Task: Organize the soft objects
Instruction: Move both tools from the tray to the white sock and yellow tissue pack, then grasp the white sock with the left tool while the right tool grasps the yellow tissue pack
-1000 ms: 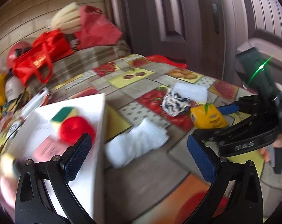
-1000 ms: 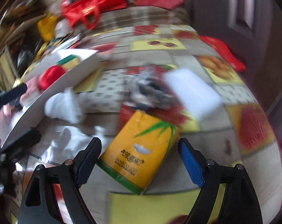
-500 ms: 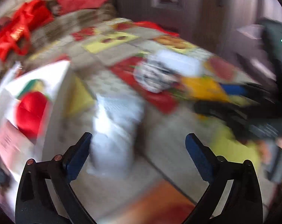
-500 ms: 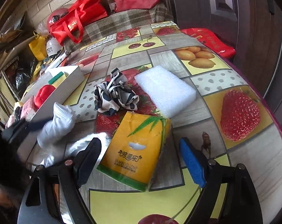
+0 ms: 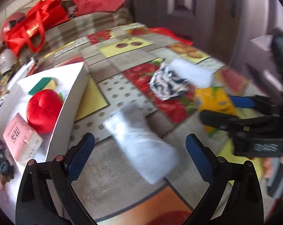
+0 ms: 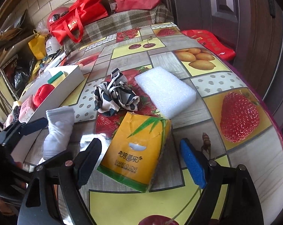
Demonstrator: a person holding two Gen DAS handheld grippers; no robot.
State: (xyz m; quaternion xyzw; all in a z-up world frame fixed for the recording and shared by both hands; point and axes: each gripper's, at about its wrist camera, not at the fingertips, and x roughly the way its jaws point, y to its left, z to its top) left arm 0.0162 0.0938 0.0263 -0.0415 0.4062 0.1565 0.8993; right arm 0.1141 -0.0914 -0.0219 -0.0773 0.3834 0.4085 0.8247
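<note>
A white rolled sock point(image 5: 141, 142) lies on the fruit-print table between the open fingers of my left gripper point(image 5: 139, 155); it also shows in the right wrist view point(image 6: 57, 129). A yellow tissue pack point(image 6: 137, 153) lies between the open fingers of my right gripper point(image 6: 141, 163); it also shows in the left wrist view point(image 5: 214, 99). A black-and-white cloth point(image 6: 115, 95) and a white foam block point(image 6: 163, 91) lie behind it. A white box point(image 5: 66, 97) at the left holds a red plush point(image 5: 43, 110), a green-yellow sponge point(image 5: 44, 83) and a pink pack point(image 5: 19, 136).
Red bags point(image 6: 79, 16) and a checked cushion point(image 6: 126, 20) sit beyond the table's far edge. A red packet point(image 6: 210, 41) lies at the far right edge by a dark door point(image 6: 235, 9). Clutter fills shelves at the left point(image 6: 19, 60).
My left gripper has swung toward the white sock, which now sits between its fingers. My right gripper has closed in slightly on the yellow tissue pack.
</note>
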